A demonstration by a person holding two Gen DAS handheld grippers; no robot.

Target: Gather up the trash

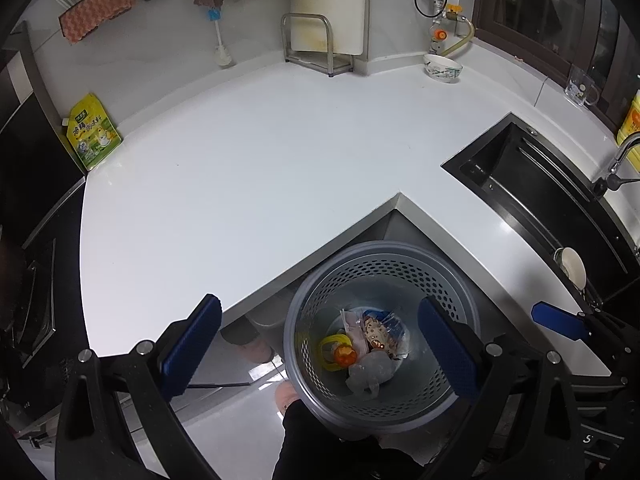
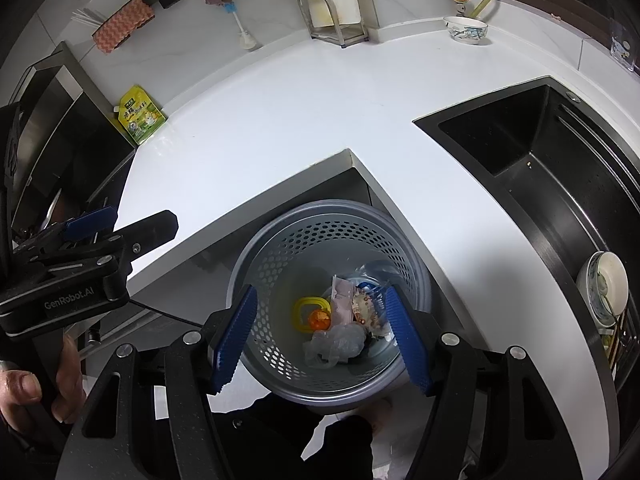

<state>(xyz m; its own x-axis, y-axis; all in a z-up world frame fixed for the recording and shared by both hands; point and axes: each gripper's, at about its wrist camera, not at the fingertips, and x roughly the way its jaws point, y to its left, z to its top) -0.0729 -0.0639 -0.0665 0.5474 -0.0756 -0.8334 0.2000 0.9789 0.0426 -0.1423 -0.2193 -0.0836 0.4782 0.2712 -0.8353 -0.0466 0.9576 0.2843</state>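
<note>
- The grey perforated bin (image 2: 332, 304) stands on the floor in the inner corner of the white countertop (image 1: 260, 168), and both grippers hang above it, pointing down into it.
- In the right wrist view the right gripper (image 2: 320, 340) has its blue pads wide apart, with nothing between them; the trash (image 2: 344, 320) lies at the bottom of the bin, seen in the gap between the pads, a little toward 12 o'clock from the fingertips.
- In the left wrist view the left gripper (image 1: 320, 352) is also open and empty; the bin is between its pads, shifted toward the right pad, around 3 o'clock from the centre of the gap.
- The near rim of the bin is covered by the gripper bodies and by a dark sleeve (image 1: 332, 432) at 6 o'clock (so its front wall cannot be seen).
- The trash is a small heap: a yellow plastic ring with an orange cap (image 2: 316, 314), a crumpled clear plastic film (image 2: 336, 342), a pinkish wrapper and a printed snack wrapper; a blue piece behind them is hard to identify.
- The black sink (image 1: 532, 184) lies at 2 o'clock, with white dishes at its near end, partly cut off.
- A green-yellow pouch (image 1: 93, 133) stands at 10 o'clock on the countertop.
- A hand (image 2: 28, 388) at 8 o'clock holds the left gripper's handle.
</note>
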